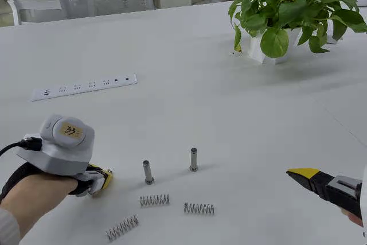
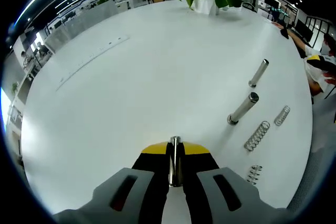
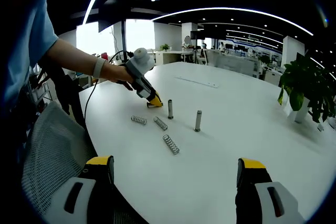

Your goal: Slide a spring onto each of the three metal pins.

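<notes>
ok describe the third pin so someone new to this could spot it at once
On the white table, find the left gripper, held at the lower left of the head view. The third pin is the short metal rod clamped between its yellow-tipped jaws. The other two pins stand upright and free on the table.

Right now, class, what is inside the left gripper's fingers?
A metal pin, clamped between the left gripper's fingers. Its tip and shaft show bare, with no spring; its rear end is covered by the gripper body.
</notes>
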The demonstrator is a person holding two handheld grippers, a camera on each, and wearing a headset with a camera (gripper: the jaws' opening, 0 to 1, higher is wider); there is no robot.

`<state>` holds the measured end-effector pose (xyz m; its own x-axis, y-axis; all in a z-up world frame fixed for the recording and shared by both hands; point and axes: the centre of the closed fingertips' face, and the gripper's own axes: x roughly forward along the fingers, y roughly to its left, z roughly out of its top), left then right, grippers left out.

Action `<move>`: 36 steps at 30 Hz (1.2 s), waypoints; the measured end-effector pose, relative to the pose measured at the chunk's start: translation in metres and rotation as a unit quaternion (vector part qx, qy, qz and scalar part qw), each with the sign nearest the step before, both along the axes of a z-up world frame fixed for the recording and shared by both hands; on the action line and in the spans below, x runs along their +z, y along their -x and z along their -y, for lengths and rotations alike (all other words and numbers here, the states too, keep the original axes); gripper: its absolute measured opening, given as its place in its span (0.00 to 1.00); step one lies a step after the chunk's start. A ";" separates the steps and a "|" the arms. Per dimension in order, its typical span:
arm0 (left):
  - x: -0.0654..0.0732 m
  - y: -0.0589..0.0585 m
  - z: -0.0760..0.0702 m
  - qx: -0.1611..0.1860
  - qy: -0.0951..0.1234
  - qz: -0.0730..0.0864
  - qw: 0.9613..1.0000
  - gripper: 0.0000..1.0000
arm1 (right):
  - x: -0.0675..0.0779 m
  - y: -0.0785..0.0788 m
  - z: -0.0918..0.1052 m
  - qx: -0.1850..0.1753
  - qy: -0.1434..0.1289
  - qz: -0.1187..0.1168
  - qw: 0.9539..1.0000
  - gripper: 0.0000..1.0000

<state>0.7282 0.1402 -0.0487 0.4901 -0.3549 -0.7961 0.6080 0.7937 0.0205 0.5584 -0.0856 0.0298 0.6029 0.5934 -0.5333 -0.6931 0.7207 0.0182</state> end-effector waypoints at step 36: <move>0.041 0.019 -0.002 -0.005 0.043 0.039 0.998 0.04 | -0.003 0.003 -0.018 0.023 -0.002 -0.005 1.000 0.97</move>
